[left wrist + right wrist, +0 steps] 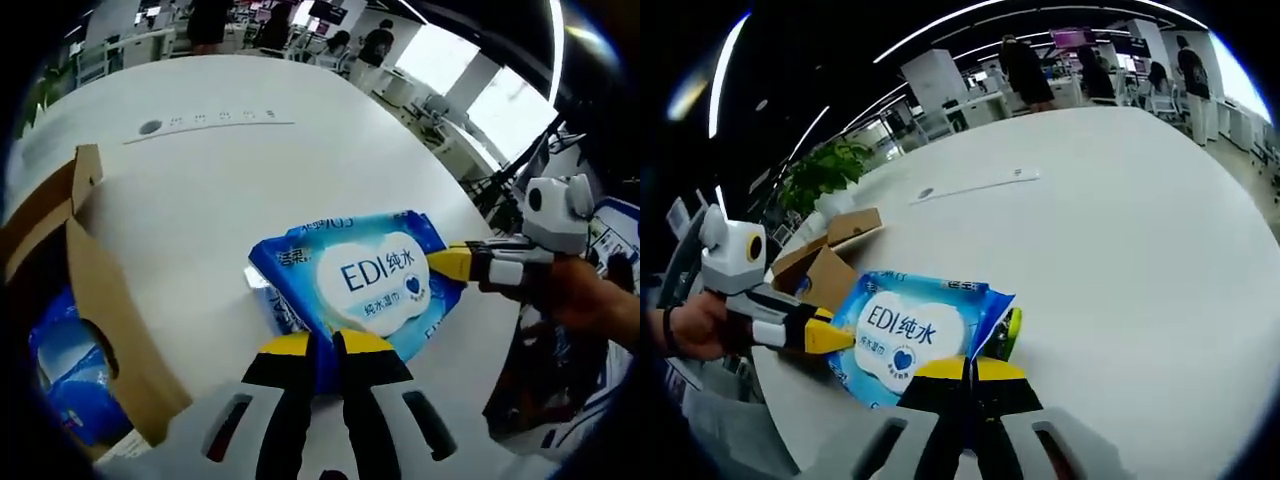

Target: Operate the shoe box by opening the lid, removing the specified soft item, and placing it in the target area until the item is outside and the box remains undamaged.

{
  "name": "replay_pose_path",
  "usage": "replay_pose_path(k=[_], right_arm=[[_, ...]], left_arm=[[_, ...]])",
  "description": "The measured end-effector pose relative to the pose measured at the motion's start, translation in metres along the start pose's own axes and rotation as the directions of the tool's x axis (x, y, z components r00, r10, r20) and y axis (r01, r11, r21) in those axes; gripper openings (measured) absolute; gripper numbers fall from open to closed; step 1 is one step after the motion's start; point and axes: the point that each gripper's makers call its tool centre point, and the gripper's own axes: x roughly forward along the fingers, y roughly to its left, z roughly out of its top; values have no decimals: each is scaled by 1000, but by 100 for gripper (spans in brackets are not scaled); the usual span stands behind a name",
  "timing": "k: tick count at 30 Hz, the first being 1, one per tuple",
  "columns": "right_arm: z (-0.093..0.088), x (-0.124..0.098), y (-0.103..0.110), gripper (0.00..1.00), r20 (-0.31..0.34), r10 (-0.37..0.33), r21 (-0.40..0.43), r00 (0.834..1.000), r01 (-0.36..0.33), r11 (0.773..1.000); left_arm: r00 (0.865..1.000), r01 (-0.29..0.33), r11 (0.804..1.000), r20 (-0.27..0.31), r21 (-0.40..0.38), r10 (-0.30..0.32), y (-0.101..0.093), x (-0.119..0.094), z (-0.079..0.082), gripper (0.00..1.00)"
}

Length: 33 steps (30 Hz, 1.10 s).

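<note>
in my left gripper view the left gripper [327, 345] has its yellow-tipped jaws pinched together on the near edge of the wipes pack [365, 282], a blue packet with a white label. the right gripper [450, 262] comes in from the right and clamps the pack's far side. the pack is outside the box [95, 300], above the white table [220, 190], between my two grippers. the box sits at the left with its flap up, another blue packet [65, 375] inside. in my right gripper view the right gripper [968, 368] is closed on the pack [905, 335], and the left gripper [830, 335] grips its opposite edge.
</note>
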Motion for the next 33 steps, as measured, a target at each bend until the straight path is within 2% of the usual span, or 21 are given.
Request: replay_pose_path(k=[10,28,33], right_arm=[[-8,12,0,0,-17,-2,2,1000,2,1000],[-8,17,-5,0,-6,-15,18,1000,15,1000],[-8,15,-6,0,-4,-29,36,1000,29,999]], left_arm=[[997,-64,998,-33,-11,63,10,6,-9,7],[997,-69,997,-26,-36,69,16,11,-8,9],[996,-86,996,-23,9,87,17,9,-10,13]])
